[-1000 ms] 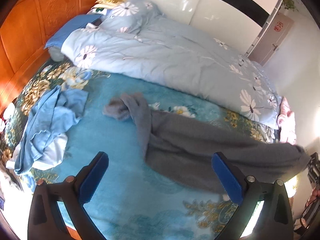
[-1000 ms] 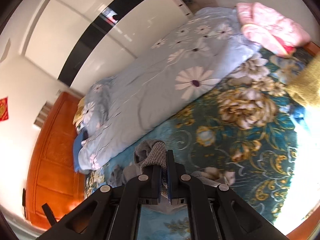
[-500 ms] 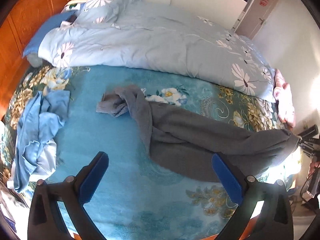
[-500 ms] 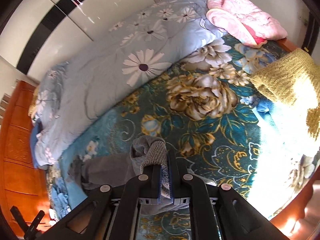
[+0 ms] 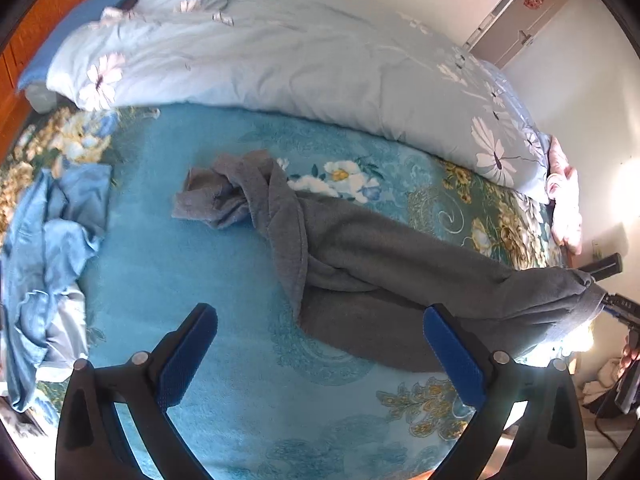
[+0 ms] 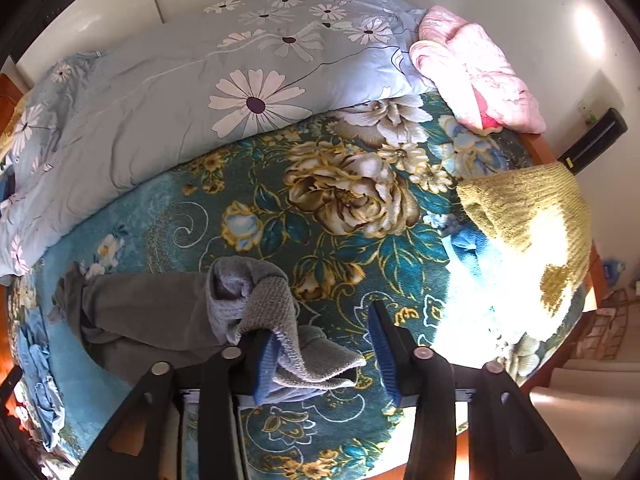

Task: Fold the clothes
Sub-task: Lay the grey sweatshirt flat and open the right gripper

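Observation:
A long grey garment (image 5: 384, 264) lies stretched across the teal floral blanket (image 5: 168, 264), one end bunched near the middle and the other end lifted at the right edge. My left gripper (image 5: 318, 320) hangs open above the blanket, just in front of the garment's near edge, with nothing in it. In the right wrist view my right gripper (image 6: 324, 354) points down at the bed and its jaws are opening. The garment's grey ribbed cuff (image 6: 272, 304) droops between them and rests against the left pad (image 6: 266, 360). The right pad stands apart from it.
A pale blue daisy duvet (image 5: 280, 52) runs along the far side of the bed. Crumpled light blue clothes (image 5: 48, 248) lie at the left. A pink garment (image 6: 472, 68) and a yellow knit (image 6: 532, 208) sit by the foot. The wooden bed edge (image 6: 540, 144) is close on the right.
The right jaws, shut on the grey cuff before, have parted and the cuff now hangs loose. Both grippers have tipped down and sunk closer to the bed.

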A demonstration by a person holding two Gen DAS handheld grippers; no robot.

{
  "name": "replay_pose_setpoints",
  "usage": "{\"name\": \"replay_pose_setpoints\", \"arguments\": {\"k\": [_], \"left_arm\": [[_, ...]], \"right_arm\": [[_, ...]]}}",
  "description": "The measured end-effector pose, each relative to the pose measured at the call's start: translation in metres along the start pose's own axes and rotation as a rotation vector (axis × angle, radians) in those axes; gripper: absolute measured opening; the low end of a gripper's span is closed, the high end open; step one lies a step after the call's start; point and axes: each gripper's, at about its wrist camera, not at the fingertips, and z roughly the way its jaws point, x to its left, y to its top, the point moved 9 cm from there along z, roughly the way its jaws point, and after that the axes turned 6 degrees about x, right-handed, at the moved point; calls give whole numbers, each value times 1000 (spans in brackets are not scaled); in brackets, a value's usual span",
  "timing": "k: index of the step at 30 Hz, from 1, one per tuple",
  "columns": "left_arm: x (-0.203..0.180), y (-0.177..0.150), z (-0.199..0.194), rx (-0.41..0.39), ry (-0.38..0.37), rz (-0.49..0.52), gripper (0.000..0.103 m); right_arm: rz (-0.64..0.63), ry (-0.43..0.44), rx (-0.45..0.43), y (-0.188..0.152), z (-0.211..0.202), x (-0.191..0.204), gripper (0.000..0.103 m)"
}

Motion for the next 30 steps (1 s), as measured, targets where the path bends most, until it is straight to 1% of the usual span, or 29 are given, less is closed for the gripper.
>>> {"name": "replay_pose_setpoints", "arguments": {"k": [3, 6, 9, 13, 19, 22, 24, 27, 30], "left_arm": [[9, 2, 16, 44, -17, -11, 103], [13, 6, 31, 70, 1, 12, 102], [14, 9, 46, 102, 3, 28, 102], [12, 14, 66, 155, -7, 36, 102], [5, 23, 76, 177, -26, 52, 102], [3, 27, 80, 189, -25, 55, 102], [2, 29, 82, 198, -25, 51, 102], [2, 31, 82, 207, -18, 43, 102], [3, 34, 82, 211, -5, 38, 102]], "right_arm": [[-11, -34, 7, -7, -2, -2, 54], [-10, -54, 38, -10, -4, -8, 55], [-23, -66, 53, -13, -9, -12, 57], [-60, -70, 84, -20, -14, -13, 64], [-117, -99, 128, -29, -9, -16, 69], [-110, -118, 131, -25, -3, -17, 70], [-96, -112, 133, -20, 6, -13, 70], [-98, -131, 155, -16, 27, -5, 70], [-72, -113, 172, -4, 52, 6, 70]]}}
